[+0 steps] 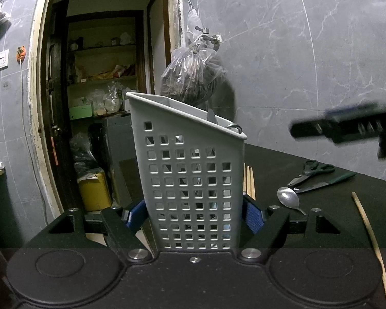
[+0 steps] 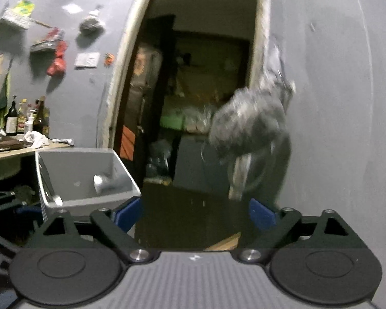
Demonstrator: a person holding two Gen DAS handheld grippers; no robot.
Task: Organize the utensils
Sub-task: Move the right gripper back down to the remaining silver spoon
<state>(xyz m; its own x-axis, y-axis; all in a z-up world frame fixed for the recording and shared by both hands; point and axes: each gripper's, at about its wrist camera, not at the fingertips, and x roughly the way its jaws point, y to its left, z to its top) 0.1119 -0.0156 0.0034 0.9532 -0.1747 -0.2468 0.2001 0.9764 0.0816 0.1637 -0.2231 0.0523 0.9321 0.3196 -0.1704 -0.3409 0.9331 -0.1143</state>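
Note:
My left gripper [image 1: 193, 219] is shut on a grey perforated utensil caddy [image 1: 190, 180], its blue pads pressing both sides. Metal utensil tips poke out of the caddy's top. On the dark table to its right lie a metal spoon [image 1: 288, 197], black-handled scissors [image 1: 311, 173], a knife [image 1: 324, 182], a single chopstick [image 1: 370, 242] and a few chopsticks [image 1: 249, 182] behind the caddy. My right gripper [image 2: 195, 215] is open with nothing between its fingers; it is to the right of the caddy [image 2: 82, 177], which holds a spoon bowl [image 2: 99, 180]. It also shows blurred as the right gripper [image 1: 347, 126] above the table.
A doorway [image 1: 103, 90] to a cluttered storeroom opens behind the caddy. A plastic bag [image 1: 193, 77] hangs from a wall tap. Bottles [image 2: 25, 118] and a cloth stand on a side counter at the far left of the right wrist view.

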